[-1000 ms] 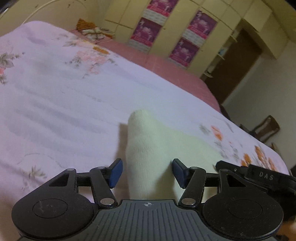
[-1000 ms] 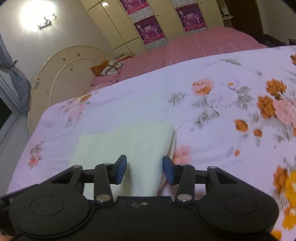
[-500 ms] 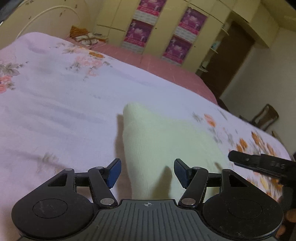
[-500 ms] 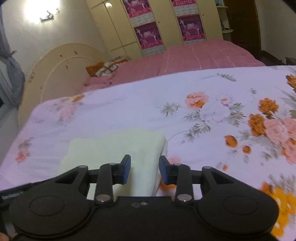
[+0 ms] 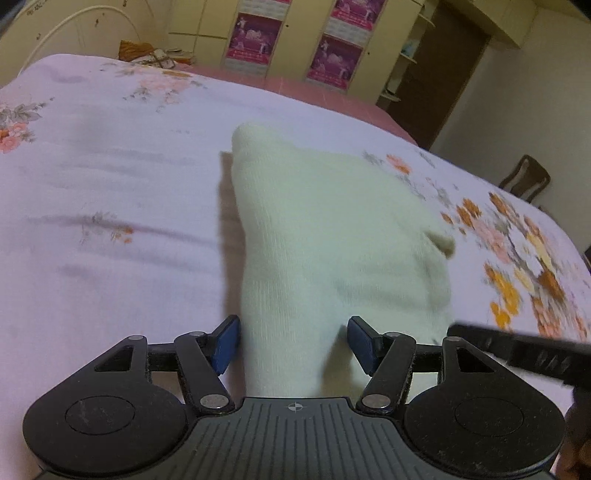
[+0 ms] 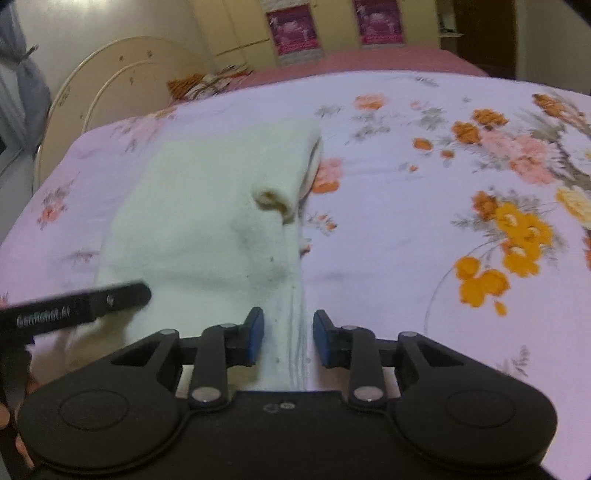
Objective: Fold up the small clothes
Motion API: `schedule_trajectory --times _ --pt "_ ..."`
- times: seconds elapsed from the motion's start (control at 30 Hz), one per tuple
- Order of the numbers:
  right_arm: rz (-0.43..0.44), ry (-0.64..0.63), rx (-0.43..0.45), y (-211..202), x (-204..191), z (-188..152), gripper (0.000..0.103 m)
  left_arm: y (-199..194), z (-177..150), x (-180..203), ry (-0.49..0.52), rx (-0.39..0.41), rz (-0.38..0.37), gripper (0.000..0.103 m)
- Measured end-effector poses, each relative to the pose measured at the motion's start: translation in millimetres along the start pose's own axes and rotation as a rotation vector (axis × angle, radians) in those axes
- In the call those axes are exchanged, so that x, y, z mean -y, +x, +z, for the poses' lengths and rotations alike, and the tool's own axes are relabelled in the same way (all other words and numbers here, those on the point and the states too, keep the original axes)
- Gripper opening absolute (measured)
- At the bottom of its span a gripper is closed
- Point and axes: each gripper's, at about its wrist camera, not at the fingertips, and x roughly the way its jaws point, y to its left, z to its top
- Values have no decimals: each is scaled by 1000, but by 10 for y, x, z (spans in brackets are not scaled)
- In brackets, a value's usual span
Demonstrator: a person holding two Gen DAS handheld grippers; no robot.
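1. A cream knit garment (image 5: pixel 332 229) lies near the middle of a lilac floral bedspread (image 5: pixel 103 192); it is folded into a thick pad, and I cannot tell what kind of clothing it is
2. Seen from the left gripper, a wide stretch of bare bedspread lies to the garment's left, running toward a curved cream headboard (image 5: pixel 74 33) at the far left
3. The garment's left edge is a rounded fold that casts a narrow shadow on the bedspread beside it
4. To the garment's right, the bedspread carries orange and pink flowers and runs to the bed's right edge; a wooden chair (image 5: pixel 526 179) stands beyond that edge
5. From the right gripper's view, the garment's right edge shows a small curled-over lip (image 6: pixel 275 201), with flowered bedspread spreading wide to its right
6. Behind the bed are a pink bed cover (image 6: pixel 369 61) and yellow wardrobe doors with purple posters (image 6: pixel 291 31)
7. The left gripper (image 5: pixel 293 345) has its blue pads spread wide, straddling the garment's near end without pinching it
8. The right gripper (image 6: pixel 288 341) has its pads set closer but not closed; a strip of the garment's near right edge lies between them, and I cannot tell whether the pads touch it
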Motion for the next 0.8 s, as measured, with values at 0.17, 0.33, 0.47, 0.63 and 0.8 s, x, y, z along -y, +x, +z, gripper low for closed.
schedule_trajectory --times 0.17,0.33,0.47,0.63,0.8 --pt "-66 -49 -40 32 -123 -179 32 -26 -134 69 57 7 11 68" --pt "-59 38 -12 -70 -74 -203 34 -41 -104 76 52 -9 10 70" --pt "-108 11 -37 -5 -111 -252 39 -33 -111 117 55 -24 12 88" --pt "-81 41 -22 -97 -121 -231 43 -49 -146 168 43 -45 30 101" --pt "-70 23 3 -250 -131 -233 55 -73 -156 188 2 -75 71 103"
